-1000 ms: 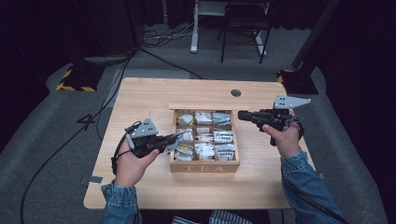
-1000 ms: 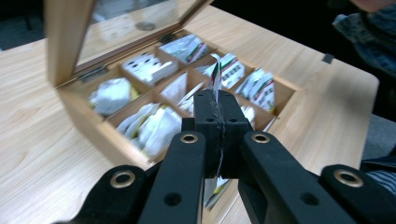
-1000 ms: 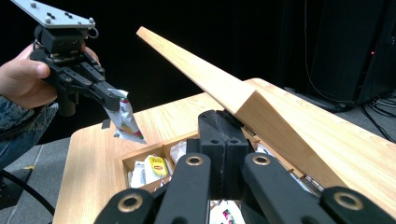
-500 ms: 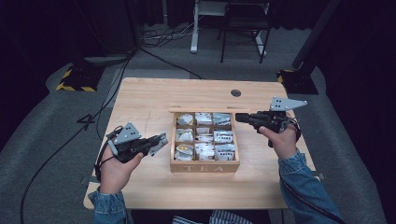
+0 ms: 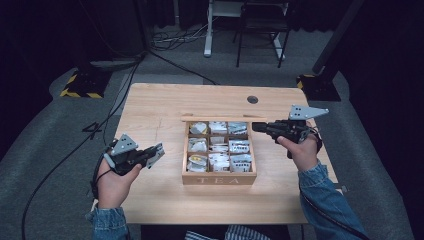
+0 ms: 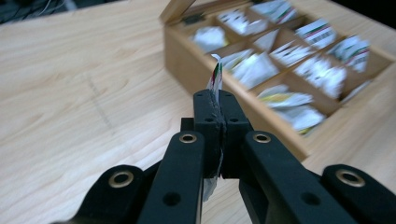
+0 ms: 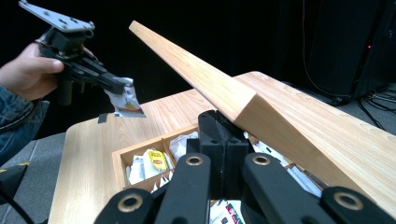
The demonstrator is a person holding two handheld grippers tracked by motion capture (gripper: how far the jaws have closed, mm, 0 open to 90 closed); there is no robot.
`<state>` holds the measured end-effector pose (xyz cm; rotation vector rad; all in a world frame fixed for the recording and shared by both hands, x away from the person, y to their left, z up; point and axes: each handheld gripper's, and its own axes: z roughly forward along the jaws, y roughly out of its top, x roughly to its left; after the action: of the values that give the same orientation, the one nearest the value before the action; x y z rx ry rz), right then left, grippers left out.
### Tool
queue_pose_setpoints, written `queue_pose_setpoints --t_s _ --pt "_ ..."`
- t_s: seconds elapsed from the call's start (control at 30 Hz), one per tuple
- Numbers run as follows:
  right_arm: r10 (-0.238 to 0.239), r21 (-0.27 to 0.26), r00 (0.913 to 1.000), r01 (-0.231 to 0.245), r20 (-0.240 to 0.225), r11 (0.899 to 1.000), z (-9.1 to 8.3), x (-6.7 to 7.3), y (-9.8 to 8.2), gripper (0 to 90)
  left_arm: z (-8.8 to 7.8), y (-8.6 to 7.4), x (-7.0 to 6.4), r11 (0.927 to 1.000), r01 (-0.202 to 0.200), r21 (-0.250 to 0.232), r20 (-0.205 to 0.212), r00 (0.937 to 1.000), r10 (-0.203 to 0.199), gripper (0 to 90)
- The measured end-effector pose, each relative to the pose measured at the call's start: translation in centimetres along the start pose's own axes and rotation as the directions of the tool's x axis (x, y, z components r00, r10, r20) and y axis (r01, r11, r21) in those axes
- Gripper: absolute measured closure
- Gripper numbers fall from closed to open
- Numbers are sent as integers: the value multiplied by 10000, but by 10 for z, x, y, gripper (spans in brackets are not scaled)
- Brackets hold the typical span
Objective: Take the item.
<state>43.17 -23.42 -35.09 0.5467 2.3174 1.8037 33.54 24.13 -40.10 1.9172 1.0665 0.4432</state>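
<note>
A wooden tea box (image 5: pixel 219 177) marked TEA sits near the middle of the table (image 5: pixel 160 107), its compartments holding paper tea bags (image 5: pixel 220 162). Its lid (image 7: pixel 196 74) is raised; in the high view it shows as a thin strip along the box's far edge, and in the right gripper view it slants up over the compartments.

The left claw (image 5: pixel 156 153) is left of the box, apart from it, raised a little above the table by the person's left hand (image 5: pixel 114 182). Its jaws are clenched on a tea bag (image 6: pixel 215 79), which stands edge-on between them in the left gripper view, with its white, red and green end poking out past the tips. In the right gripper view the same bag (image 7: pixel 125 99) hangs from that claw over the table's bare wood. The claw points toward the box's left wall.

The right claw (image 5: pixel 257 127) is at the box's far right corner, held by the right hand (image 5: pixel 300 150), pointing left along the box's far edge. In the right gripper view its jaws are pressed together right at the underside of the lid; whether any of the lid's edge lies between them I cannot tell.

Left of the box the table is bare wood out to its edge. Beyond the box, a round dark grommet (image 5: pixel 252 99) sits near the table's far edge. Past the table lie cables (image 5: pixel 170 40) on the grey floor, a black-and-yellow striped base (image 5: pixel 80 85) to the far left, and the legs of a chair (image 5: pixel 260 30).
</note>
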Motion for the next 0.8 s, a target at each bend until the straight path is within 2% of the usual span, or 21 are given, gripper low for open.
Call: queue_pose_setpoints --t_s 0.07,0.2,0.23,0.43,0.57,0.67,0.73,0.8 --pt "16 -13 10000 -16 0 10000 0 0 0 900 5 -7 8 9994 316 148 -71 9995 -315 888" --pt "27 -24 10000 -27 -53 10000 1 0 -1 900 9 -11 14 9983 483 325 -200 9987 -477 889" --pt "34 -10 10000 -34 -55 10000 1 1 -1 900 12 -14 17 9975 516 489 -366 9981 -499 888" --pt "38 47 10000 -38 -73 10000 0 2 -2 900 19 -22 25 9935 791 813 -411 9963 -760 888" --pt "67 26 9999 -67 -87 10000 1 2 -3 900 23 -28 30 9898 1019 1000 -590 9936 -964 888" --pt "92 42 9999 -92 -86 9999 1 2 -3 900 26 -31 33 9887 1107 1009 -607 9926 -1050 885" --pt "80 100 9999 -79 -100 9999 2 3 -4 900 28 -33 35 9868 1390 833 -467 9897 -1355 874" --pt "77 119 9999 -76 -98 9999 2 3 -4 900 29 -34 36 9869 1427 749 -327 9895 -1406 875"
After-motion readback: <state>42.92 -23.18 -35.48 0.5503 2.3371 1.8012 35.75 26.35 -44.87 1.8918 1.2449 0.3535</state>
